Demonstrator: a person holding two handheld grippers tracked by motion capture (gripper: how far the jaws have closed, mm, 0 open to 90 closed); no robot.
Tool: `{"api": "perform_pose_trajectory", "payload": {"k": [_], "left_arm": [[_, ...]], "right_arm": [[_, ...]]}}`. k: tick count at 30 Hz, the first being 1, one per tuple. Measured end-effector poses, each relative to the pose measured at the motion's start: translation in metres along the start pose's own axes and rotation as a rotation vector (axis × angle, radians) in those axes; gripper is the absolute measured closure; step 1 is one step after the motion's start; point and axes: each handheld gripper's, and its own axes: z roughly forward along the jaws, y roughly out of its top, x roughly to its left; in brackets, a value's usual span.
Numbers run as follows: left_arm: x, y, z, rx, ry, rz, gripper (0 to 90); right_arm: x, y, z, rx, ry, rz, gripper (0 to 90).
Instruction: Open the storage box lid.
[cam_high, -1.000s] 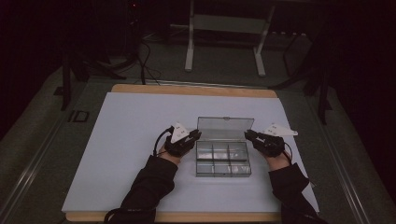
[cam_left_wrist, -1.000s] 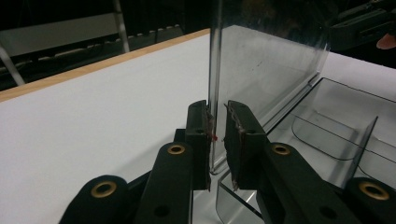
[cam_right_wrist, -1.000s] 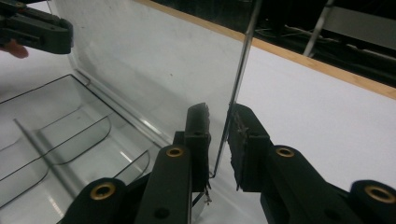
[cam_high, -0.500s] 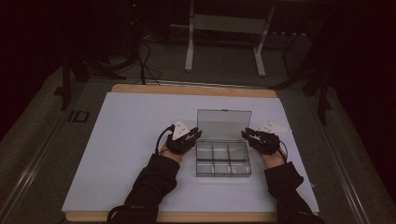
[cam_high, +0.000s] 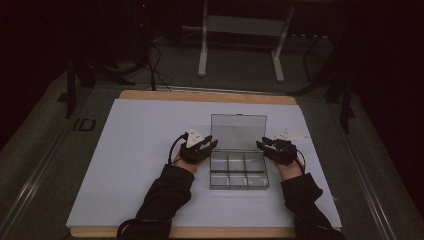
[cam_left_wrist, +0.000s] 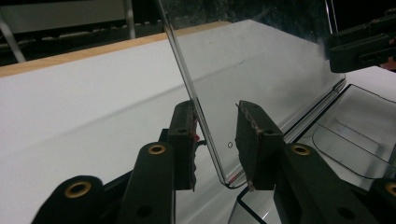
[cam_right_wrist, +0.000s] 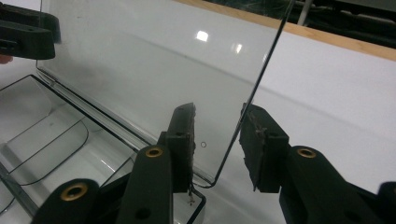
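A clear plastic compartment box (cam_high: 239, 173) sits on the white mat, its transparent lid (cam_high: 238, 131) standing up at the back. My left gripper (cam_high: 212, 144) is at the lid's left edge and is open. In the left gripper view the jaws (cam_left_wrist: 215, 107) straddle the lower corner of the lid (cam_left_wrist: 261, 60), the left pad close against it. My right gripper (cam_high: 261, 145) is open at the lid's right edge. There its jaws (cam_right_wrist: 218, 112) straddle the lid (cam_right_wrist: 140, 60) with a gap on both sides. Several empty compartments show below.
The white mat (cam_high: 140, 150) covers a wooden table (cam_high: 200, 95), with free room left of the box. Behind the table stand a white metal frame (cam_high: 240, 45) and floor cables (cam_high: 150, 65). The surroundings are dark.
Both grippers have moved slightly forward and inward onto the lid's side edges. The lid's top edge shows a little higher than before.
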Motion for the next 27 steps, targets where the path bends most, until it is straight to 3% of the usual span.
{"api": "perform_pose_trajectory", "payload": {"k": [4, 13, 20, 23, 27], "left_arm": [[0.002, -0.001, 0.003, 0.022, -0.009, -0.030, 65.8], [0.000, 0.000, 0.007, 0.066, 0.012, -0.045, 59.8], [0.003, -0.001, 0.010, 0.091, -0.009, -0.100, 55.2], [0.001, 0.000, 0.011, 0.113, 0.016, -0.066, 52.0], [0.000, 0.000, 0.013, 0.118, 0.014, -0.068, 55.4]], "right_arm": [[0.000, -0.002, 0.002, 0.013, 0.004, 0.019, 63.3], [-0.004, -0.003, 0.005, 0.038, 0.014, 0.060, 60.8], [-0.004, -0.004, 0.007, 0.053, 0.008, 0.072, 58.2], [-0.003, -0.005, 0.008, 0.068, 0.008, 0.067, 59.4], [0.000, -0.005, 0.011, 0.070, 0.003, 0.057, 60.2]]}}
